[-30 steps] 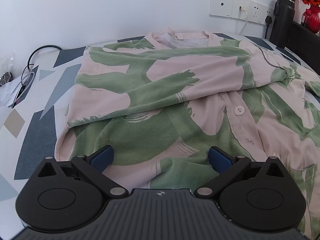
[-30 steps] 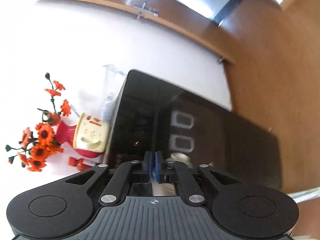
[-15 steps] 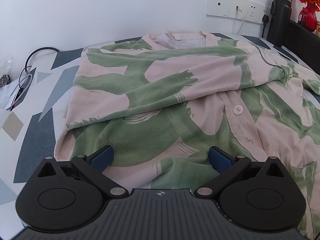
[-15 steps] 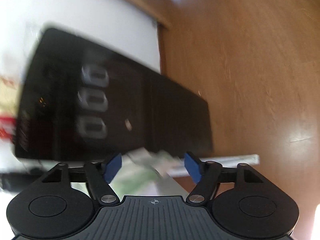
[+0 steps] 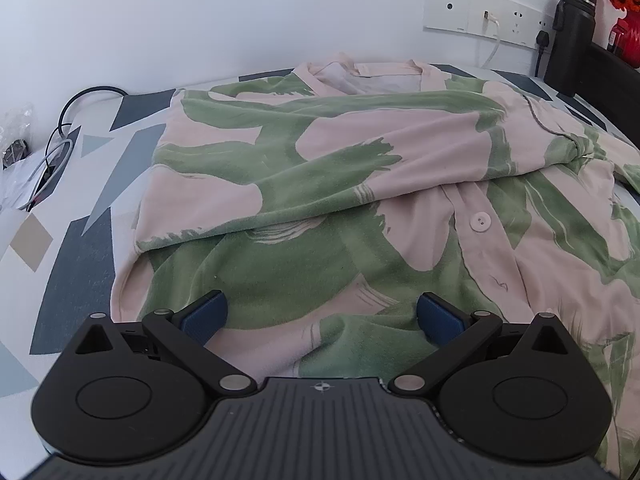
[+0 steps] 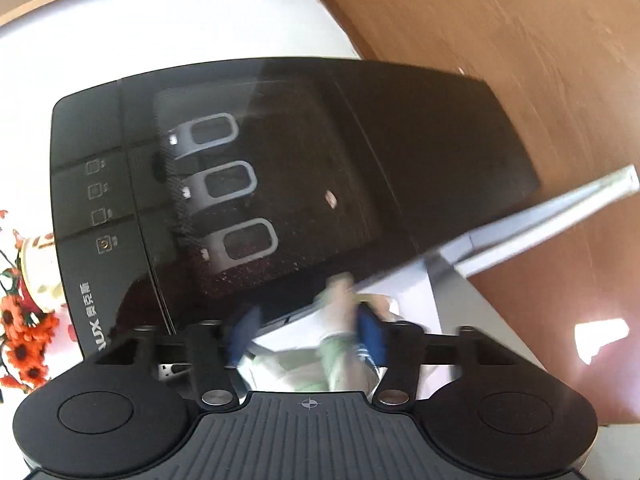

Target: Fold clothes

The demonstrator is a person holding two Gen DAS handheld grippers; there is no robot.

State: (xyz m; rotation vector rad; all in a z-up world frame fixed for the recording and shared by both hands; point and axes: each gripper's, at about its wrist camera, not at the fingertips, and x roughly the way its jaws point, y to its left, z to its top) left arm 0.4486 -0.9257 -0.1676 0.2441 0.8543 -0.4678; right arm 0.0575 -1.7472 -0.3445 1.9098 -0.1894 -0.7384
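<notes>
Left wrist: patterned bedsheet (image 5: 80, 264), white wall (image 5: 200, 20)

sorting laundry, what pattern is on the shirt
Pale pink with broad green brush-stroke leaves on the shirt; clearest in the left wrist view.

The right tongs (image 6: 308, 332) are motion-blurred; the shirt (image 5: 340, 200) runs off the right edge.

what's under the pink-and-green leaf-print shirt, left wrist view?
The pink-and-green leaf-print shirt lies on a white bedsheet with grey-blue geometric shapes; whatever lies beneath the fabric is hidden.
</notes>
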